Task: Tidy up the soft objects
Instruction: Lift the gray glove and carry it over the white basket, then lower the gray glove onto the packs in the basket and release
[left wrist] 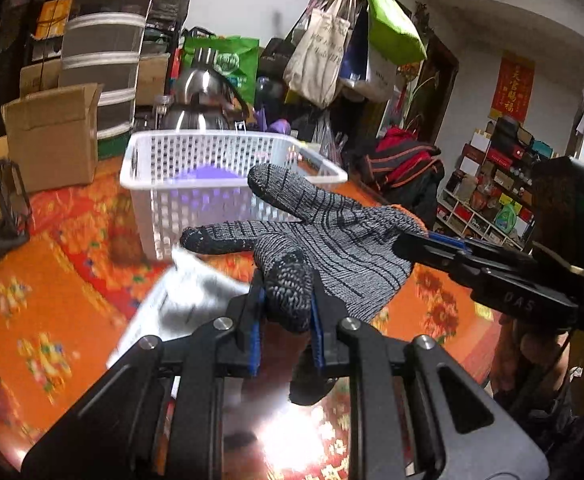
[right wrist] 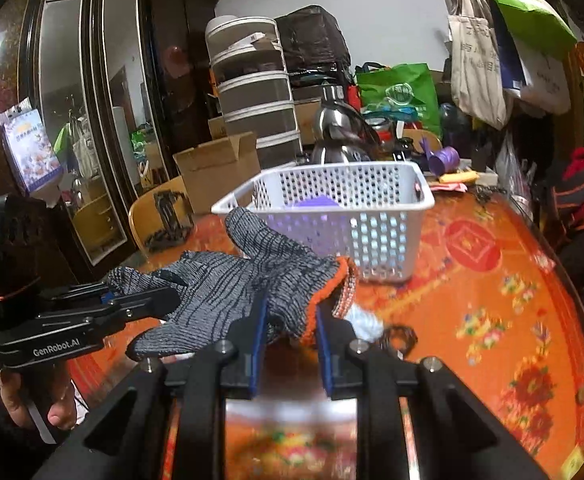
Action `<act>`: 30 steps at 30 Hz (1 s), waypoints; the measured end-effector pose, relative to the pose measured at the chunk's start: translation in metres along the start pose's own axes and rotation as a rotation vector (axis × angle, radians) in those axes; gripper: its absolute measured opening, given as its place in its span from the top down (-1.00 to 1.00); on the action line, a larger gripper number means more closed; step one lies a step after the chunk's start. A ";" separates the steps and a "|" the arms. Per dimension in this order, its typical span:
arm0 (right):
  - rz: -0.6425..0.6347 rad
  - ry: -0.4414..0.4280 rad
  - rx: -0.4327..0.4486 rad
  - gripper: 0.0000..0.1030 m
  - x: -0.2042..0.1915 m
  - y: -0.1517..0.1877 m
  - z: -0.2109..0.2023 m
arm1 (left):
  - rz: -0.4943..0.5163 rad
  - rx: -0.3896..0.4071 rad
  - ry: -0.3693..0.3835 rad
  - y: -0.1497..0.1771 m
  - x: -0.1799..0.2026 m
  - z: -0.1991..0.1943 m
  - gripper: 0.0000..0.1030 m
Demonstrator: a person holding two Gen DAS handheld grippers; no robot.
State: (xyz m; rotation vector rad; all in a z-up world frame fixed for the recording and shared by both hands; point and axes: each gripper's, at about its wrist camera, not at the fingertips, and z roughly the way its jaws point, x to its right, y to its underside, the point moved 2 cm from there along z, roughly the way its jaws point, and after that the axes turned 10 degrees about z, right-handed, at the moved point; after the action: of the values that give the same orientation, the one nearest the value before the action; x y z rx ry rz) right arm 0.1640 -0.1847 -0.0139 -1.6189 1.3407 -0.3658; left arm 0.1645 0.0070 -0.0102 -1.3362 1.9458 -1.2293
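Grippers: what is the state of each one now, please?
Left gripper: closed on the glove fingertip.
Right gripper: closed on its cuff.

The left tool (left wrist: 286, 312) is matte black, its angular linkage arms dotted with round silver screws and its fingers (left wrist: 254, 340) lined with blue pads. The right tool (right wrist: 290, 332) matches it, while white "GenRobot.AI" lettering marks the black body at lower left, above a bare-skinned hand (right wrist: 38, 400).
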 end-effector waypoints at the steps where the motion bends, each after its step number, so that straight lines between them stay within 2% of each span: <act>1: 0.003 -0.008 0.001 0.60 0.000 -0.008 0.002 | 0.001 0.004 0.002 -0.008 -0.002 0.000 0.66; 5: 0.004 -0.009 0.019 0.61 -0.004 -0.041 0.011 | 0.029 0.022 -0.017 -0.048 -0.012 0.001 0.66; 10: -0.024 0.008 0.053 0.61 -0.013 -0.092 0.022 | 0.018 0.032 -0.030 -0.111 -0.038 0.018 0.66; 14: -0.022 0.015 0.051 0.60 -0.009 -0.134 0.044 | 0.009 0.005 -0.044 -0.153 -0.062 0.049 0.66; 17: -0.013 0.035 0.024 0.60 0.000 -0.161 0.070 | 0.006 -0.034 -0.062 -0.171 -0.077 0.079 0.66; 19: 0.010 0.034 0.001 0.60 0.007 -0.170 0.086 | 0.001 -0.079 -0.071 -0.178 -0.087 0.106 0.66; 23: 0.018 0.086 -0.047 0.61 0.024 -0.182 0.127 | 0.007 -0.147 -0.110 -0.180 -0.097 0.157 0.66; 25: 0.000 0.132 -0.068 0.61 0.030 -0.180 0.147 | -0.002 -0.168 -0.116 -0.178 -0.101 0.174 0.66; 30: 0.022 0.177 -0.116 0.60 0.053 -0.170 0.181 | -0.029 -0.217 -0.131 -0.165 -0.106 0.211 0.66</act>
State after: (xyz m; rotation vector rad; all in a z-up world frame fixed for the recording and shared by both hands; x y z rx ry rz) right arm 0.4144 -0.1574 0.0174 -1.6968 1.5358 -0.4330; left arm 0.4511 -0.0028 0.0206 -1.5163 2.0167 -0.9379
